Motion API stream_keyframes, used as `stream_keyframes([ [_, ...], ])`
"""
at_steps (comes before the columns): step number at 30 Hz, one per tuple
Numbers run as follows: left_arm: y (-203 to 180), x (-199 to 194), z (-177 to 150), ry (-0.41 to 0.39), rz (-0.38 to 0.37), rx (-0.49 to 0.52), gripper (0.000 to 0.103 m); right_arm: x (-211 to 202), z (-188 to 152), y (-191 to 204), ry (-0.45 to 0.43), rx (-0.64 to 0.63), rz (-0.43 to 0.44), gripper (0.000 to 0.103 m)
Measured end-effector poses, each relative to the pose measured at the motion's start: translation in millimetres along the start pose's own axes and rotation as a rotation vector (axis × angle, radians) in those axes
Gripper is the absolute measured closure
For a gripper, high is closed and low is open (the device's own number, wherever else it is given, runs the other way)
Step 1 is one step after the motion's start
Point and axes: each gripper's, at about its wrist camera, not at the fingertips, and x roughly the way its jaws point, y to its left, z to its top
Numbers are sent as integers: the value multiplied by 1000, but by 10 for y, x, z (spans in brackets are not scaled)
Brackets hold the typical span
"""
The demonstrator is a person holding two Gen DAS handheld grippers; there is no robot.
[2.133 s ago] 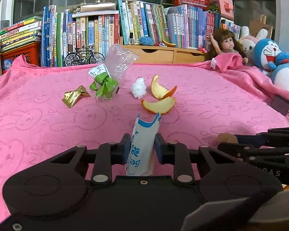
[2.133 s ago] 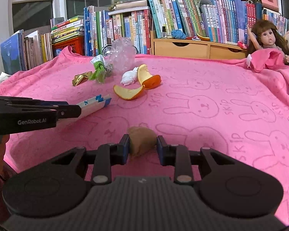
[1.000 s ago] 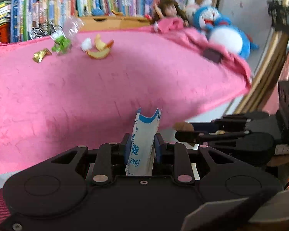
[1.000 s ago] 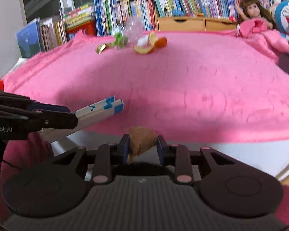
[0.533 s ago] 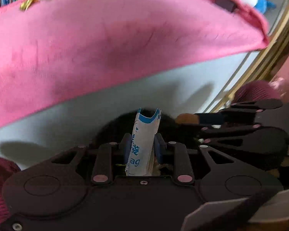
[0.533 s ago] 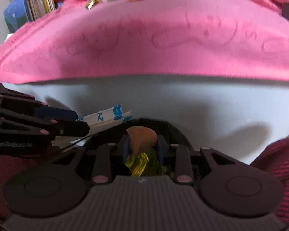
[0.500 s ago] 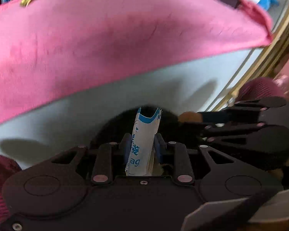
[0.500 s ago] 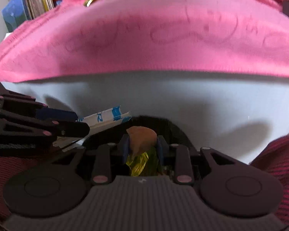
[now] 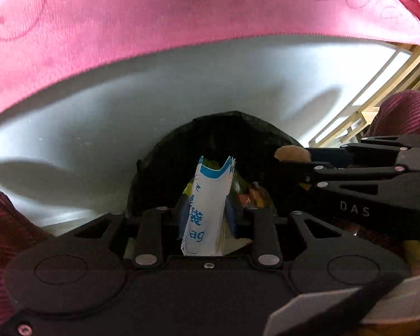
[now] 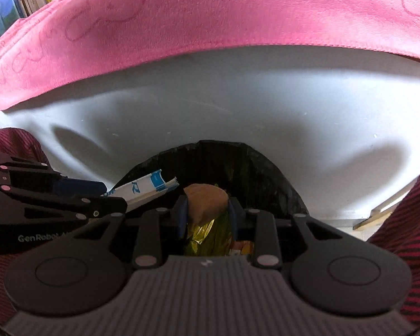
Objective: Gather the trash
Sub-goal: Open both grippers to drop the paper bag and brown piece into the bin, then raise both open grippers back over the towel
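Note:
My left gripper is shut on a white and blue paper packet that stands up between its pads. It points steeply down over the mouth of a bin lined with a black bag. My right gripper is shut on a brown lump of trash, held over the same black-lined bin. Gold foil and other wrappers lie inside the bin under it. Each gripper shows in the other's view: the right one with its brown lump, the left one with the packet.
The white front of the table rises just behind the bin, with the pink rabbit-print cloth hanging over its edge. Dark red striped trouser legs of the person flank the bin. A wooden frame stands at the right.
Both grippers have sunk from table height and tipped downward over the bin. The table top with the remaining trash has left view. Both keep their hold.

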Motion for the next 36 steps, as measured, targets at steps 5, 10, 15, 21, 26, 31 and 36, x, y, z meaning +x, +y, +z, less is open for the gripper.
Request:
stream_keyframes([
  [5,-9,15,14,11,6,0,74,4,15,15,3,-16,0,65],
  [10,-7,-9,26,8,10,-9,71,42,49,14,20,-19,0,64],
  [15,-8,-24,29,3,18,-13,64,14,69,39,12,-29,-1,56],
  [21,-3,-41,55,-4,49,-24,48,-19,73,60,7,-43,4,45],
  [26,6,-67,69,-11,64,-30,44,-57,88,56,-1,-42,4,41],
  [31,18,-150,108,-36,60,-37,42,-154,123,50,-21,-47,2,40],
  [36,9,-366,174,-94,52,-27,42,-333,213,58,-71,-61,13,39],
])
